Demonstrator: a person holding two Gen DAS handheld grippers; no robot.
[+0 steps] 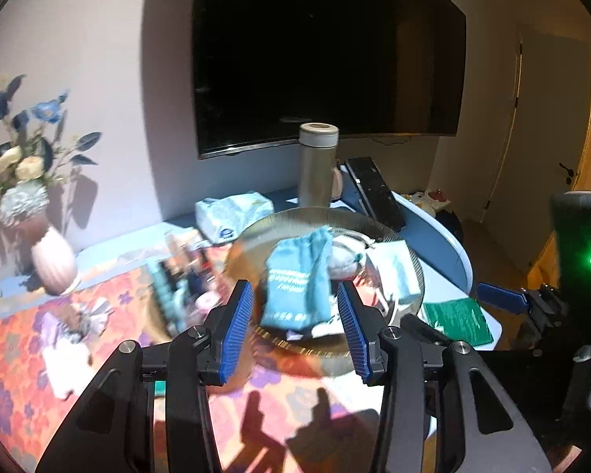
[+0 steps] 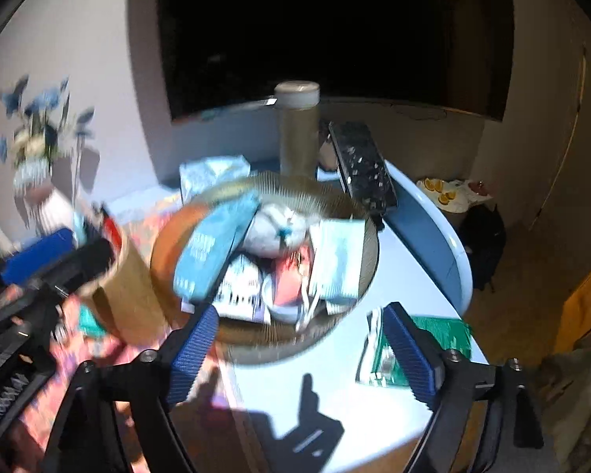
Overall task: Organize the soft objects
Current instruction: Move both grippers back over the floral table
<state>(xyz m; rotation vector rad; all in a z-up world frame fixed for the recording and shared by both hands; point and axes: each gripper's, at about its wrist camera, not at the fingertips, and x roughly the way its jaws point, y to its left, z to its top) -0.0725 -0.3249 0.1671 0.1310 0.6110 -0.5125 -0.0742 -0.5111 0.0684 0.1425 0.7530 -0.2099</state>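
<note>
My right gripper [image 2: 301, 349] hung with its blue pads spread wide and nothing between them, just in front of the round ribbed bowl [image 2: 358, 213]. A teal drawstring pouch [image 2: 212, 248] lay tilted inside, beside a pale bundle [image 2: 274, 232] and a light-blue packet [image 2: 337, 260]. A green booklet [image 2: 443, 329] lay near my right pad.

The round bowl [image 2: 358, 213] sits heaped with soft pouches, leaving no open room inside its rim. Just behind it a tall flask [image 2: 297, 130] and a dark keyboard [image 2: 362, 165] block the table's back edge. Along the bowl's left side a cardboard tube [image 2: 126, 287] crowds in close. Bare blue tabletop [image 2: 315, 358] lies in front of the bowl, open toward the near edge, apart from a green packet [image 2: 433, 335] at the right edge.
</note>
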